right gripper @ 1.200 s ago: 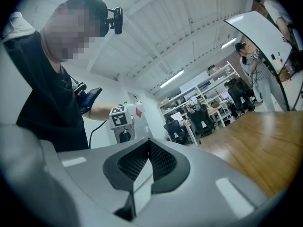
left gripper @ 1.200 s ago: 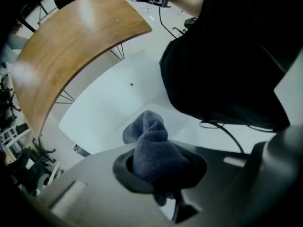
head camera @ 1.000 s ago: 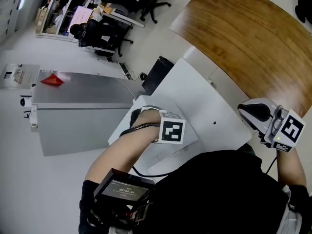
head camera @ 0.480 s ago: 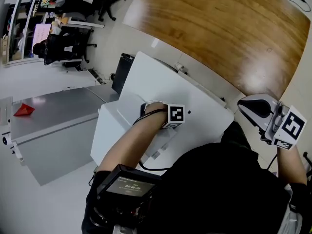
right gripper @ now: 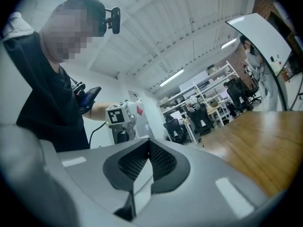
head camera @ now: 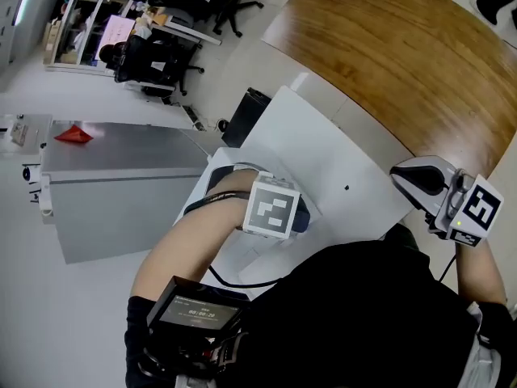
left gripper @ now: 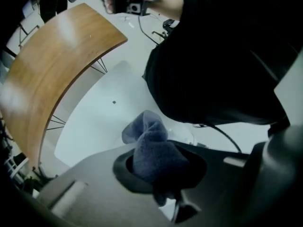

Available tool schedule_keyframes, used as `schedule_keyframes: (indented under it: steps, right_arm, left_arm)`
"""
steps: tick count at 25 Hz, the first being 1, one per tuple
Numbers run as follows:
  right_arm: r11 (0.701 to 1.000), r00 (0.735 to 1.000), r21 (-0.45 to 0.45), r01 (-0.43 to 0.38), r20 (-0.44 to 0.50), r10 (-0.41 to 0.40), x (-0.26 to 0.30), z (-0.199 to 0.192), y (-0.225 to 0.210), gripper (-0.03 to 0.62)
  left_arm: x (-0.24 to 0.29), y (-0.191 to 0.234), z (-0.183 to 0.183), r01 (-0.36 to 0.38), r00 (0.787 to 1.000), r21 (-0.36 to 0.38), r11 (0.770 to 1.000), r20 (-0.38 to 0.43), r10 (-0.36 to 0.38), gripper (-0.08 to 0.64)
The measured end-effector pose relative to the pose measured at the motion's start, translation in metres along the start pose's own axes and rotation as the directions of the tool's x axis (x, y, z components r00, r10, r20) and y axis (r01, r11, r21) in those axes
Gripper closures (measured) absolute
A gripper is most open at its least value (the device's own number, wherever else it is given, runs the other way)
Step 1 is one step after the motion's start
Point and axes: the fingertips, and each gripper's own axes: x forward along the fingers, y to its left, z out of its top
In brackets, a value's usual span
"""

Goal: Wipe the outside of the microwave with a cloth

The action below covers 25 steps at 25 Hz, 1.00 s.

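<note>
Holding a blue-grey cloth (left gripper: pixel 151 148) pinched between its jaws, the left gripper (left gripper: pixel 158 171) sits over the white microwave (head camera: pixel 323 156) top, the panel lying straight ahead, while the right gripper (right gripper: pixel 142 169), jaws together and empty, hangs well apart to the right.

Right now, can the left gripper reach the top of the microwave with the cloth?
Probably yes: the left gripper is shut on the cloth right over the bare white top of the microwave, and nothing stands between them.
</note>
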Motion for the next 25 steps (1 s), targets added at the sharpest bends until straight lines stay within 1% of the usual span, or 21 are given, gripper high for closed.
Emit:
schedule_keyframes:
  steps: [2, 3, 6, 8, 9, 11, 13, 15, 18, 21, 23, 25]
  right_arm:
    - [0.999, 0.999, -0.031, -0.041, 0.013, 0.041, 0.022, 0.016, 0.015, 0.588]
    - [0.998, 0.998, -0.042, -0.056, 0.017, 0.057, 0.031, 0.021, 0.019, 0.588]
    - [0.995, 0.996, -0.053, -0.082, 0.024, 0.083, 0.037, 0.024, 0.017, 0.588]
    - [0.996, 0.997, -0.045, -0.073, 0.024, 0.075, 0.031, 0.02, 0.01, 0.588]
    - [0.997, 0.998, -0.037, -0.061, 0.023, 0.062, 0.027, 0.017, 0.006, 0.588]
    - [0.999, 0.999, -0.016, -0.028, 0.02, 0.029, 0.015, 0.009, -0.003, 0.588]
    - [1.0, 1.0, 0.007, 0.006, 0.015, -0.006, 0.002, -0.002, -0.012, 0.588]
    - [0.999, 0.999, 0.027, 0.043, 0.006, -0.043, -0.014, -0.015, -0.021, 0.588]
    - [0.992, 0.994, 0.061, 0.111, -0.018, -0.11, -0.045, -0.036, -0.032, 0.588]
    - [0.98, 0.984, 0.095, 0.174, -0.054, -0.169, -0.074, -0.054, -0.032, 0.588]
    - [0.977, 0.98, 0.099, 0.19, -0.073, -0.184, -0.082, -0.058, -0.028, 0.588]
    - [0.979, 0.981, 0.088, 0.183, -0.075, -0.177, -0.08, -0.051, -0.023, 0.588]
  left_arm:
    - [-0.005, -0.025, -0.018, -0.019, 0.999, 0.011, 1.0, -0.035, 0.02, 0.506]
    - [0.001, -0.028, -0.025, -0.026, 0.998, 0.005, 1.0, -0.052, 0.026, 0.506]
    - [0.022, -0.019, -0.026, -0.012, 0.998, -0.015, 1.0, -0.062, 0.011, 0.506]
    - [0.026, -0.011, -0.02, 0.021, 0.998, -0.016, 1.0, -0.06, -0.022, 0.506]
    - [0.029, -0.008, -0.018, 0.045, 0.996, -0.017, 0.999, -0.073, -0.047, 0.506]
    - [0.045, 0.002, -0.016, 0.092, 0.987, -0.012, 0.996, -0.131, -0.093, 0.506]
    - [0.073, 0.02, -0.011, 0.119, 0.974, 0.012, 0.993, -0.195, -0.114, 0.508]
    - [0.104, 0.044, -0.006, 0.134, 0.963, 0.029, 0.991, -0.239, -0.124, 0.509]
    - [0.152, 0.077, 0.005, 0.158, 0.954, 0.016, 0.987, -0.26, -0.148, 0.515]
    - [0.188, 0.096, 0.018, 0.175, 0.946, 0.004, 0.984, -0.279, -0.167, 0.515]
    - [0.198, 0.102, 0.025, 0.179, 0.946, -0.004, 0.984, -0.273, -0.173, 0.515]
    - [0.2, 0.104, 0.03, 0.171, 0.954, -0.032, 0.985, -0.244, -0.174, 0.515]
